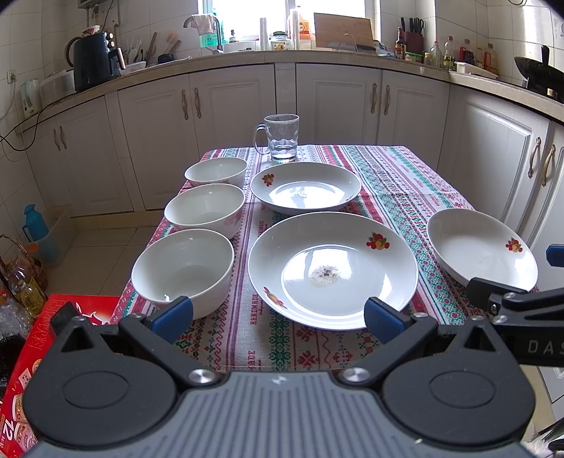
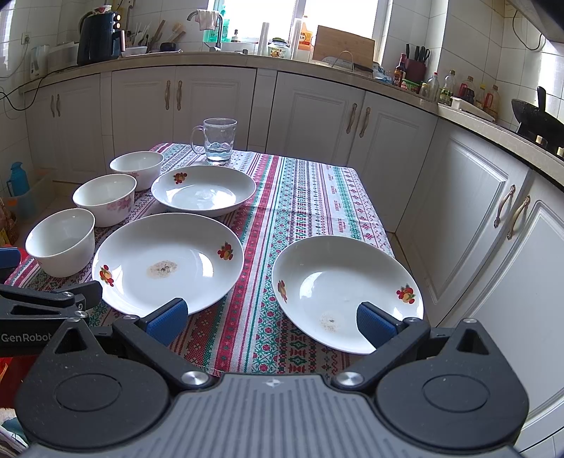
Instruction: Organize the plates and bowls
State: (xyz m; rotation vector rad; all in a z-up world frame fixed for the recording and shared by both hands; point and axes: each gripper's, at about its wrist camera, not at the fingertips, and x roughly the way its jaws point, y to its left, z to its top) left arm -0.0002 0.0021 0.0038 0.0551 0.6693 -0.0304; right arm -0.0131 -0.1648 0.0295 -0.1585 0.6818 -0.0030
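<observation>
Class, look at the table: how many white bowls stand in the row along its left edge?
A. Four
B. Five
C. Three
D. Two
C: a near bowl, a middle bowl and a far bowl line the left edge, beside the plates.

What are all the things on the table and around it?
Bowls: 3, white, in a row down the table's left side: near, middle, far.
Plates: 3, white with fruit prints: big centre one with a speckled stain, far one, right one at the table's right edge.
Glass mug: 1, clear, far end of the table.
Tablecloth: 1, red, green and white pattern, covering the table.
Kettle: 1, dark, left on the counter.
Cutting board: 1, wooden, by the window.
Cabinets: white, under the counter.
Left gripper: black with blue pads, jaws open, holding nothing.
Right gripper: the same, jaws open, holding nothing.
</observation>
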